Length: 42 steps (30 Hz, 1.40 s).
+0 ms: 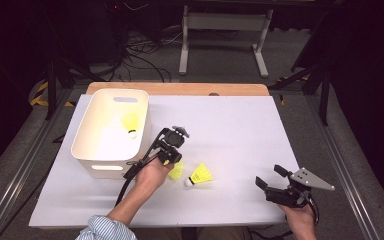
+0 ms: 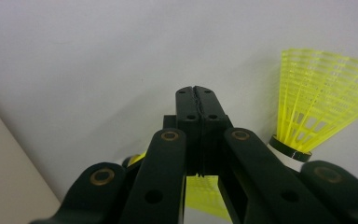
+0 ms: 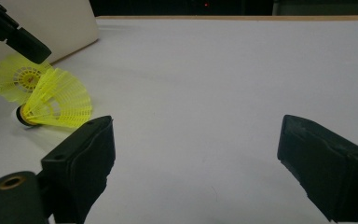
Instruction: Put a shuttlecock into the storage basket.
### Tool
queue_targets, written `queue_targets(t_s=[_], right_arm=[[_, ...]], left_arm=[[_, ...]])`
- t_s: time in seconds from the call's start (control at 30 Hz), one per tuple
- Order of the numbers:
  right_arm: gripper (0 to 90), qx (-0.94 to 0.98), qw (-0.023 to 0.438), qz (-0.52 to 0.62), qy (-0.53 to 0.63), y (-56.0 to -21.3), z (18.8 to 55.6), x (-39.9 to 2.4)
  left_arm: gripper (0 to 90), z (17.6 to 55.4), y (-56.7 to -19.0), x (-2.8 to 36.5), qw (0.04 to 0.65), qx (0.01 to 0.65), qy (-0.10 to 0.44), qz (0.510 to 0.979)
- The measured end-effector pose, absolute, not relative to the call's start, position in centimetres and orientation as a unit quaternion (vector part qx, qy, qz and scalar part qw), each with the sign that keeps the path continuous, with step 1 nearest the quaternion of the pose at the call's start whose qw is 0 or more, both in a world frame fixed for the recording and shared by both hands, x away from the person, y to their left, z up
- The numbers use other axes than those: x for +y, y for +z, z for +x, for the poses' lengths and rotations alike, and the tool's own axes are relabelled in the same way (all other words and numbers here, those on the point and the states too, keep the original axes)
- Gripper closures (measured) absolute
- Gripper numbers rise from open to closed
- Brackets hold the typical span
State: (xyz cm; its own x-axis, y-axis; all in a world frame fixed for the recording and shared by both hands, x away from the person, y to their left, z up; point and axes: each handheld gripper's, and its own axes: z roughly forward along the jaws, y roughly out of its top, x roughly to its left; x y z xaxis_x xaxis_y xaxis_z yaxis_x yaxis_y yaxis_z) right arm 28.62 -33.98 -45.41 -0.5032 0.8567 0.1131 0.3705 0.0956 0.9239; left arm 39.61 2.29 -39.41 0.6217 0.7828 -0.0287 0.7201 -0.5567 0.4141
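Pinched by its yellow skirt in the closed left gripper (image 1: 172,161), a shuttlecock (image 1: 177,171) could be slipped free; the right gripper (image 1: 271,176) is held open, empty.

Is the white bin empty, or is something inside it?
Not empty. In the high view, one yellow shuttlecock lies inside the white bin, near its right wall.

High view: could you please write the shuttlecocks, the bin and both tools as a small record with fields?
bin: white, on the table's left
shuttlecock in bin: one, yellow
shuttlecocks on table: two, yellow, side by side
near shuttlecock: directly under the left tool
far shuttlecock: lying free
left tool: shut; grip on skirt unclear
right tool: open, empty
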Motion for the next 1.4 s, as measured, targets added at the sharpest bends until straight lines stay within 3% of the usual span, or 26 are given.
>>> queue_targets(t_s=[1.4], right_arm=[[11.9, 0.702, 0.238, 0.437, 0.51, -45.4, 28.6, -33.9]], left_arm=[[90.0, 38.9, -35.6, 3.2, 0.217, 0.41, 0.094, 0.881]])
